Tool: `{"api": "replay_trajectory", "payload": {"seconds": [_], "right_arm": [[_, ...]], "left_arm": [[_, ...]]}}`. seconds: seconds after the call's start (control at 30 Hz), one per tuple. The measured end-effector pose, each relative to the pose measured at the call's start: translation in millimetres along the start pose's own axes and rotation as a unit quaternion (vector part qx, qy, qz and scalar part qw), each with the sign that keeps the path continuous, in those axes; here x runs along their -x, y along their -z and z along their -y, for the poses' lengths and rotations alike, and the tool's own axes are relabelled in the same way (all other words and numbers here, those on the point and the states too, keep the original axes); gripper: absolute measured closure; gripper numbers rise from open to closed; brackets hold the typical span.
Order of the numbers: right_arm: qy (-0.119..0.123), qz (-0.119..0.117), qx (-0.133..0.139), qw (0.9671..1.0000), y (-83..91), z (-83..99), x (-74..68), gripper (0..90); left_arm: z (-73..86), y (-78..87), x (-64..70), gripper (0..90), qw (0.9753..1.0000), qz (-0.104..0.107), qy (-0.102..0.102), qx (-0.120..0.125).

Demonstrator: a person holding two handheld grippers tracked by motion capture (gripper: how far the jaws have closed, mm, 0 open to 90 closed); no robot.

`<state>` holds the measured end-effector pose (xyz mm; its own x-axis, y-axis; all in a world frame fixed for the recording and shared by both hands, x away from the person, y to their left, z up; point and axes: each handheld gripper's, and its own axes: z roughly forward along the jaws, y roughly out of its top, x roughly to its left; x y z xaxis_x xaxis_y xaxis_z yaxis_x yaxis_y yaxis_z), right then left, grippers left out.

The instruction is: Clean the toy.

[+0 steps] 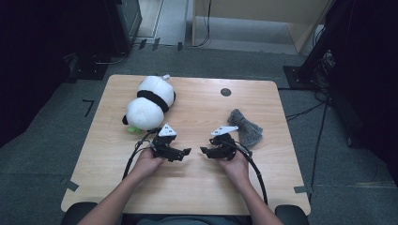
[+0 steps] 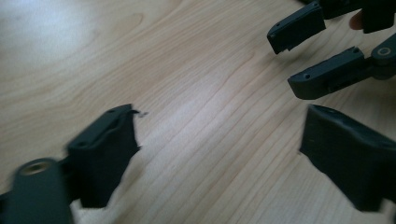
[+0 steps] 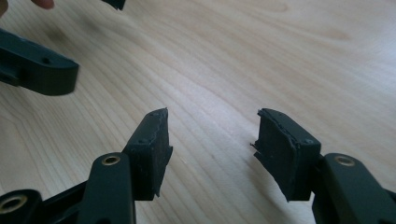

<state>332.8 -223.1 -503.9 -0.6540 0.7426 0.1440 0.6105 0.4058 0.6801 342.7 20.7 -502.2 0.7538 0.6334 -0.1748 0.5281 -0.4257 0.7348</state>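
Both grippers rest low over the wooden table (image 1: 197, 187), tips facing each other: the left gripper (image 1: 184, 152) and the right gripper (image 1: 204, 150) each stand with jaws spread wide and nothing between them. From there the plush panda (image 1: 150, 102) lies near the left gripper at about eleven o'clock, and the grey cloth (image 1: 245, 127) just beside the right gripper at about one o'clock. Judging by this, a reach comes next; keep the jaws wide, approach low, and close on the soft bulk rather than an edge.

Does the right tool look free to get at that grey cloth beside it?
Probably yes: the right tool is open, and the grey cloth lies just beyond that hand, with bare table around it.
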Motion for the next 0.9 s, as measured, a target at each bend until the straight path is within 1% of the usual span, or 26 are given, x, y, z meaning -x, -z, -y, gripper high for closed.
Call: {"api": "replay_trajectory", "payload": {"seconds": [0.03,0.07,0.2,0.23,0.3,0.33,0.37,0.4,0.43,0.5,0.6,0.7,0.8,0.9], "right_arm": [[0.003,0.004,-0.003,1.0,-2.4,0.8,-0.8,44.1],[0.003,0.005,-0.004,1.0,-4.4,1.6,-1.7,44.0],[0.009,0.013,0.005,0.9999,-7.7,2.4,-3.9,43.9],[0.014,0.016,0.007,0.9997,-8.2,2.8,-3.7,43.2],[0.019,0.025,0.012,0.9995,-9.2,3.8,-3.7,41.7],[0.021,0.029,0.014,0.9993,-9.7,4.2,-3.7,40.7],[0.028,0.034,0.02,0.9989,-10.4,5.4,-3.5,39.7],[0.039,0.046,0.024,0.9979,-11.2,7.4,-4.4,38.6],[0.041,0.049,0.034,0.9974,-11.9,9.4,-4.6,38.3],[0.04,0.046,0.052,0.9968,-12.7,13.6,-2.0,37.0],[0.038,0.048,0.051,0.9968,-13.1,13.1,-1.4,34.2],[0.042,0.044,0.046,0.9971,-14.3,12.3,-1.6,26.3],[0.045,0.042,0.042,0.9972,-15.0,12.0,-1.9,22.4],[0.037,0.049,0.039,0.9974,-15.3,12.0,-2.0,18.8]], "left_arm": [[2.6,-4.0,1.4,15.0,0.9998,-0.011,-0.011,-0.01],[3.5,-5.4,1.4,15.0,0.9997,-0.015,-0.017,-0.013],[6.9,-9.7,0.1,15.0,0.9997,-0.015,-0.01,-0.016],[8.1,-11.4,0.2,15.0,0.9995,-0.018,-0.014,-0.021],[9.8,-13.0,1.3,15.0,0.9991,-0.027,-0.029,-0.015],[9.7,-13.3,1.5,15.0,0.9991,-0.028,-0.029,-0.015],[9.6,-13.3,1.3,15.0,0.9992,-0.024,-0.028,-0.014],[9.6,-13.4,1.4,15.0,0.9992,-0.024,-0.028,-0.014],[9.6,-13.6,1.9,15.0,0.9991,-0.025,-0.03,-0.015],[9.5,-14.1,3.1,15.0,0.9987,-0.032,-0.035,-0.017],[9.5,-14.4,3.9,15.0,0.9985,-0.035,-0.038,-0.018],[9.5,-14.0,2.8,14.9,0.9987,-0.035,-0.032,-0.017],[9.5,-14.0,2.8,14.9,0.9987,-0.037,-0.03,-0.016],[9.5,-14.1,3.0,14.9,0.9987,-0.038,-0.031,-0.017]]}}
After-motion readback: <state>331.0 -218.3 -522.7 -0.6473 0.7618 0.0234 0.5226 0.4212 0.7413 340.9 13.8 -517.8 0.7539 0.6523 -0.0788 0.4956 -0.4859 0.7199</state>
